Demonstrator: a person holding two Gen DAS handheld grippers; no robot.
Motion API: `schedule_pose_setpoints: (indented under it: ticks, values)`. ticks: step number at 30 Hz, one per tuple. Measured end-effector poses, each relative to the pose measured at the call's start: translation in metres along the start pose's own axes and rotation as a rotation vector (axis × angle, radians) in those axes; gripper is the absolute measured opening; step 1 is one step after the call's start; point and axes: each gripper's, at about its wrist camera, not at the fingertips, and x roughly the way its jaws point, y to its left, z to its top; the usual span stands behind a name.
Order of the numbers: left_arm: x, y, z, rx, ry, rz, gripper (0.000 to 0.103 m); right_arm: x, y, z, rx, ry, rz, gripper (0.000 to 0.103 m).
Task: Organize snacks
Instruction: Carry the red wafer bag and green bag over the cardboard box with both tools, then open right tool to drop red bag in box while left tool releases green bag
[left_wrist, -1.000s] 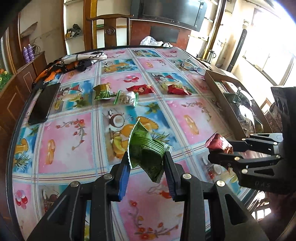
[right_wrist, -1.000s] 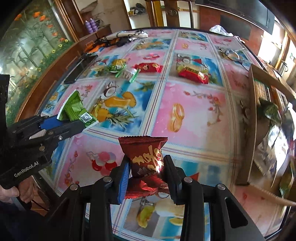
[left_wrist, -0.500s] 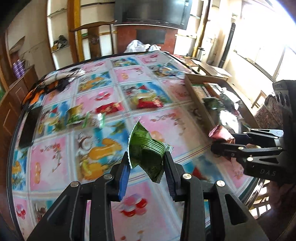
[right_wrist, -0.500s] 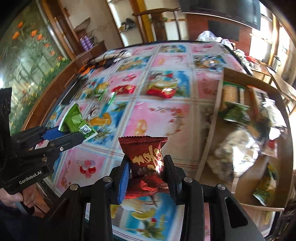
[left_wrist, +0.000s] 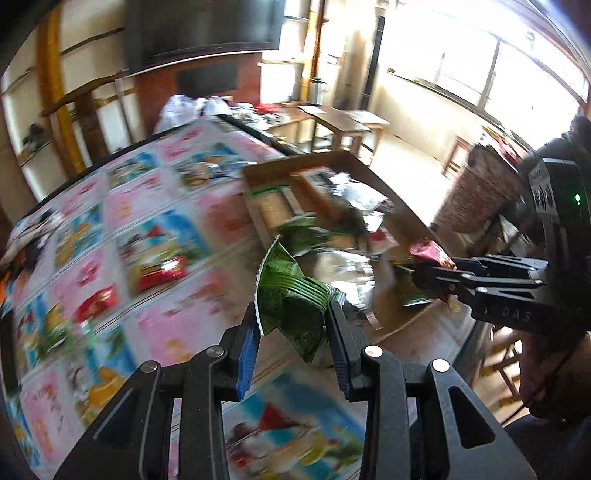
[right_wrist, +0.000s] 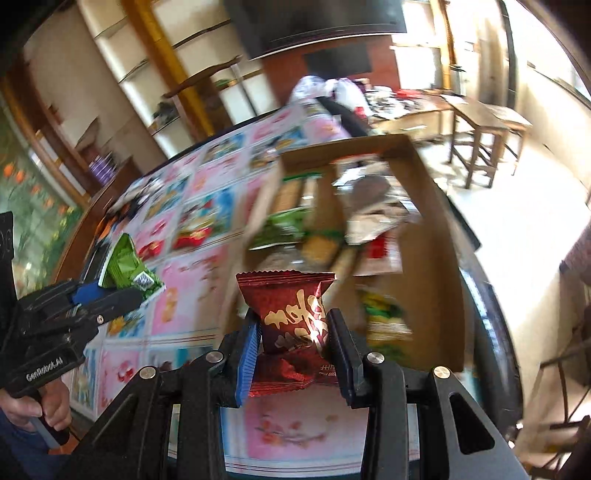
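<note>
Two packets in the air at once, one in each of my tongs. My left gripper (left_wrist: 291, 328) is clamped on the green snack packet (left_wrist: 291, 306), pinching it low across its crumpled middle, so most of the pouch sticks up above the blue pads (left_wrist: 248, 350). My right gripper (right_wrist: 291, 343) is closed on the red snack packet (right_wrist: 293, 314), pads squeezing its sides with the crimped top seam standing free. Both hang over the table's patterned cloth (left_wrist: 177, 317), near the cardboard box (right_wrist: 436, 229) that already holds a jumble of other packets.

These look feather-light and soft: thin foil film, puffed with air, and I'd guess slick. The film buckles under the pads, so a hard squeeze would likely crush what's inside, and a loose one could let it slide. I reckon the flat sealed edges are the safest place to bite. More packets, red ones (left_wrist: 159, 271) among them, lie loose on the cloth. Everything beyond the tongs is motion-blurred, so I can't read the box's compartments.
</note>
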Motion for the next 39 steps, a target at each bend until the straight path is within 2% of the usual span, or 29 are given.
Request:
schedule_pose_setpoints:
  ticks: [9, 19, 33, 39]
  values:
    - [0.047, -0.055, 0.019, 0.118, 0.065, -0.098, 0.034, -0.009, -0.041, 0.002, 0.084, -0.015, -0.019, 0.039]
    - [0.082, -0.071, 0.023, 0.141, 0.127, -0.107, 0.034, 0.014, -0.062, 0.018, 0.096, 0.024, -0.026, 0.039]
    - [0.084, -0.080, 0.022, 0.185, 0.120, -0.081, 0.036, 0.045, -0.060, 0.033, 0.052, 0.065, -0.042, 0.040]
    - [0.078, -0.078, 0.023, 0.176, 0.105, -0.084, 0.045, 0.040, -0.061, 0.036, 0.051, 0.051, -0.051, 0.040]
